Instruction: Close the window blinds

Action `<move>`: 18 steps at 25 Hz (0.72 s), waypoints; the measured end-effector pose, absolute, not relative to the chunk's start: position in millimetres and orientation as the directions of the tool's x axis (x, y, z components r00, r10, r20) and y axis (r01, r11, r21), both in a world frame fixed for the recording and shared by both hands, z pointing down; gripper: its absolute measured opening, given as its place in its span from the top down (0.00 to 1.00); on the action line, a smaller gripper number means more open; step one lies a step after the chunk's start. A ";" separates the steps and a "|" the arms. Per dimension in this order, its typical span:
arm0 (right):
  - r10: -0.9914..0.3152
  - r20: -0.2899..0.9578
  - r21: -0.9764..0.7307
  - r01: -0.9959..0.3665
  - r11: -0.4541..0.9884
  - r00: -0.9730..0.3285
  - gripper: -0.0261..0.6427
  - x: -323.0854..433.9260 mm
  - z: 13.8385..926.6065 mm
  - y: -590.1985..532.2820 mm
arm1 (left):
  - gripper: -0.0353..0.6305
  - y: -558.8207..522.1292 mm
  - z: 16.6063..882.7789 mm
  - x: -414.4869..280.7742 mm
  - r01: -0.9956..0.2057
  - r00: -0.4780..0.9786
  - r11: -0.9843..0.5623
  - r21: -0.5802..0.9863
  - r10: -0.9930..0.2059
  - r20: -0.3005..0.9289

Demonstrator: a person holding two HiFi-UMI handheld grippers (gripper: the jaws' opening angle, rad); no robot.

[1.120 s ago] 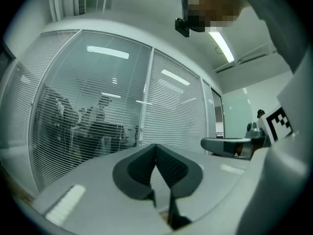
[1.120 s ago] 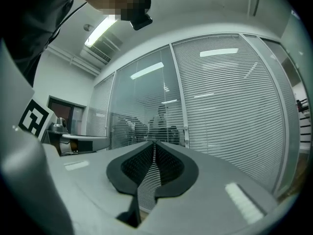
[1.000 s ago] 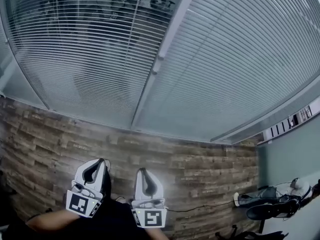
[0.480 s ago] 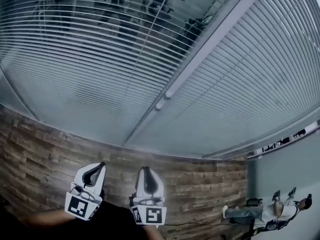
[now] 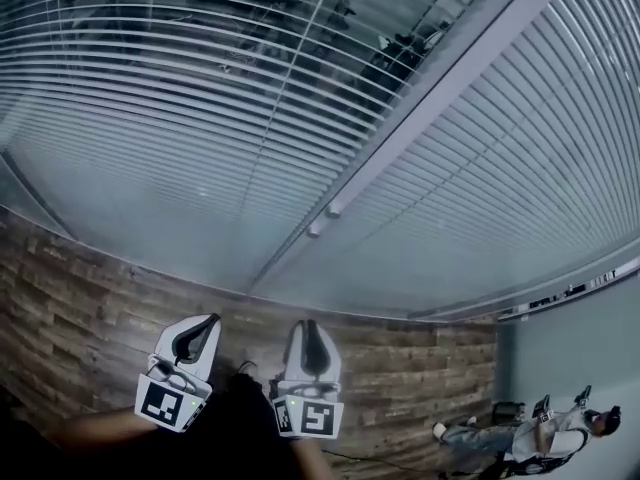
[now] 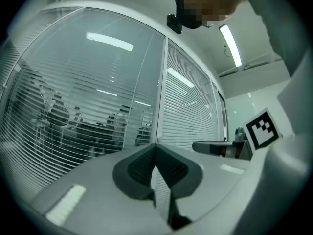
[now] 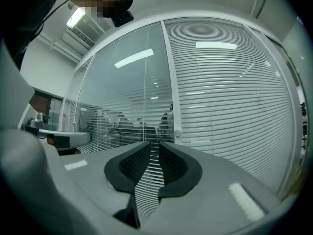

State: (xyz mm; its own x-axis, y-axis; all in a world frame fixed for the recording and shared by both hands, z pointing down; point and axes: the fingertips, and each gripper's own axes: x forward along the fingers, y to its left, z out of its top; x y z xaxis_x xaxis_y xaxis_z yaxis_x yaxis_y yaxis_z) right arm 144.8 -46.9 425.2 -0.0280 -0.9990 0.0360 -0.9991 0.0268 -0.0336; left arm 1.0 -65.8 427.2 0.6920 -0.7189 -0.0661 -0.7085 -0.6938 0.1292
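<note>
Since a second ago the head view has swung: the post (image 5: 430, 98) between the two panes now runs more slantwise, the blinds (image 5: 180, 118) fill more of the picture, and both grippers sit a little further right. The right gripper (image 5: 311, 326) has just been opening its jaws. The left gripper (image 5: 205, 323) is beside it, and both point at the plank wall (image 5: 90, 298) under the glass. The only print is the black-and-white marker (image 5: 165, 405) on each cube (no words). Far right of the jaws a person (image 5: 530, 438) sits by the wall.

In the left gripper view, the left gripper (image 6: 156, 148) has its jaw tips pressed together with nothing between them. The blinds (image 6: 73, 126) stand ahead and left of the jaws, apart from them, slats tilted open so that people show through. The right gripper (image 6: 215, 147) is level to the right.

In the right gripper view, the right gripper (image 7: 153, 146) has its jaws spread by a narrow gap, which is empty. The post (image 7: 169, 82) rises just right of the gap, with a knob (image 7: 178, 133) on it. Left of it the slats are open; right of it the blinds (image 7: 230, 97) are nearly shut. There is open room between the jaws and the glass.
</note>
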 end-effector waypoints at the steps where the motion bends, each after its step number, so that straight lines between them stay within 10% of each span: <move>1: -0.999 0.038 -0.031 -0.999 0.031 -0.032 0.87 150.0 427.2 -56.5 | 0.94 -71.9 424.3 4.0 -0.720 0.679 -0.682 0.131 -0.730 -0.072; 18: -0.997 0.073 0.059 -0.997 0.044 -0.040 0.80 202.1 440.6 -186.9 | 0.94 -114.3 432.0 10.2 -0.778 0.610 -0.613 0.137 -0.789 -0.070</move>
